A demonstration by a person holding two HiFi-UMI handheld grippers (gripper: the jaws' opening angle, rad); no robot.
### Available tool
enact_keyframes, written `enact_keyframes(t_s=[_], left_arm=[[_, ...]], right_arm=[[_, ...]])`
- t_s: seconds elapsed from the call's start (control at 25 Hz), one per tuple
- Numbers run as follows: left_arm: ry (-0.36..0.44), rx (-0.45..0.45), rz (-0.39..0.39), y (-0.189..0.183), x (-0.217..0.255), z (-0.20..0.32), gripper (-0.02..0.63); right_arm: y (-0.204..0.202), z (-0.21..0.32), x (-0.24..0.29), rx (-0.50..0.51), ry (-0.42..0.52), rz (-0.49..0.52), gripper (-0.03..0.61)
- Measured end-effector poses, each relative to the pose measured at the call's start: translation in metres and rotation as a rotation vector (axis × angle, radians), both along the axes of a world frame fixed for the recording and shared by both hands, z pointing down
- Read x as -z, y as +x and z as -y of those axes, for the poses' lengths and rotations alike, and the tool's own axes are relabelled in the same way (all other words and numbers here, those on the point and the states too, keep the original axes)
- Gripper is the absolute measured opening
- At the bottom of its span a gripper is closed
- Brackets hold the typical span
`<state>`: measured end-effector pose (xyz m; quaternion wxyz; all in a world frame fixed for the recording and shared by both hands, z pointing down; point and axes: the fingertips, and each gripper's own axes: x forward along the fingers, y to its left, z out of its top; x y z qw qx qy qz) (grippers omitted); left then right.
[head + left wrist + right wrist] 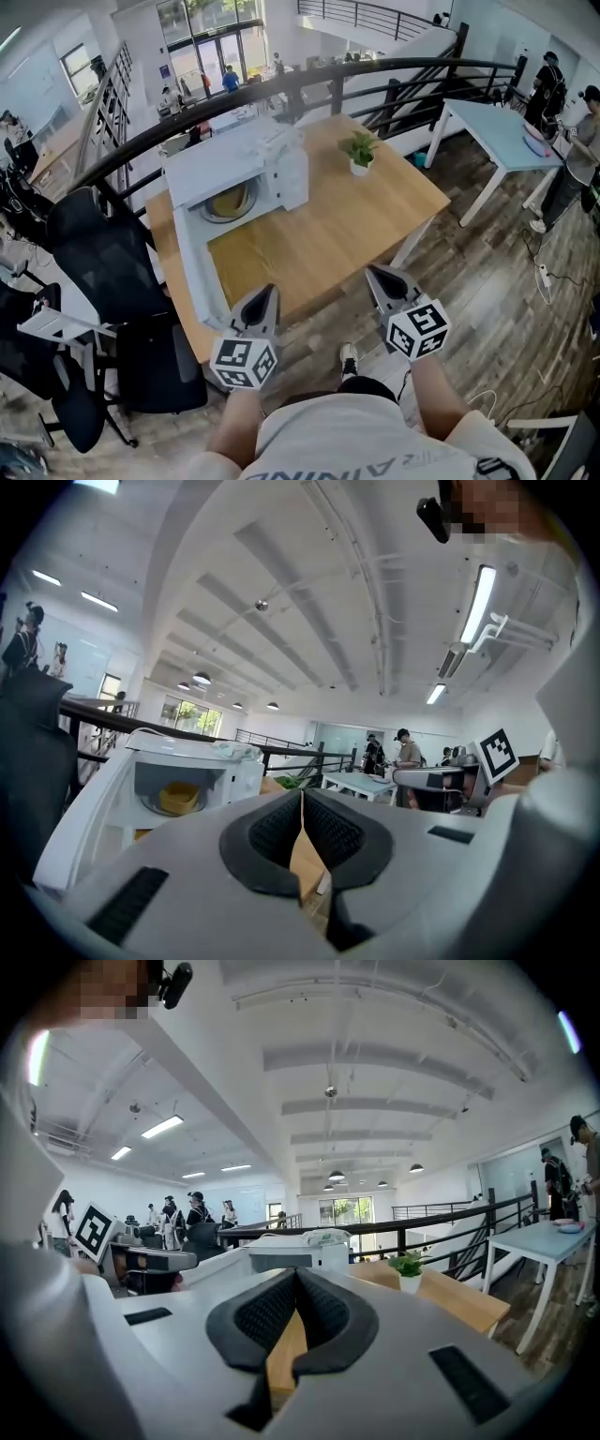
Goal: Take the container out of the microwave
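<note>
**Container inside the microwave; retrieval not begun**

The microwave point(281, 159) is shown left of centre in the head view, on the table point(375, 216), with its door point(199, 272) swung open. The yellow container point(230, 200) is seen inside the cavity. The left gripper point(267, 292) and right gripper point(375, 274) are held at lower centre, well apart from the container, each with its jaws closed together on nothing. Reaching, gripping and lifting out are judged to remain.

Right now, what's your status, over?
Left gripper and right gripper shut, empty, short of the microwave. Yellow container inside, door open. Potted plant stands clear, beside the microwave.
</note>
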<state>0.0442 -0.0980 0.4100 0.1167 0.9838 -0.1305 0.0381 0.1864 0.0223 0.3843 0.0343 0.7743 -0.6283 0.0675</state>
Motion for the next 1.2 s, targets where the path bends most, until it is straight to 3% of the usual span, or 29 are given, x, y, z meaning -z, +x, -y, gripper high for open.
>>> enact_keyframes(t_s=[0.76,1.0,1.2], left_arm=[[0.029,0.3,0.064,0.121,-0.003,0.082,0.035],[0.014,0.408,0.085,0.126,-0.015,0.095,0.035],[-0.007,0.499,0.107,0.107,-0.024,0.102,0.035]], right_arm=[[0.161,0.117,-0.013,0.272,0.002,0.043,0.021],[0.177,0.149,-0.031,0.367,-0.002,0.068,0.021],[0.154,0.179,-0.044,0.481,-0.032,0.051,0.021]])
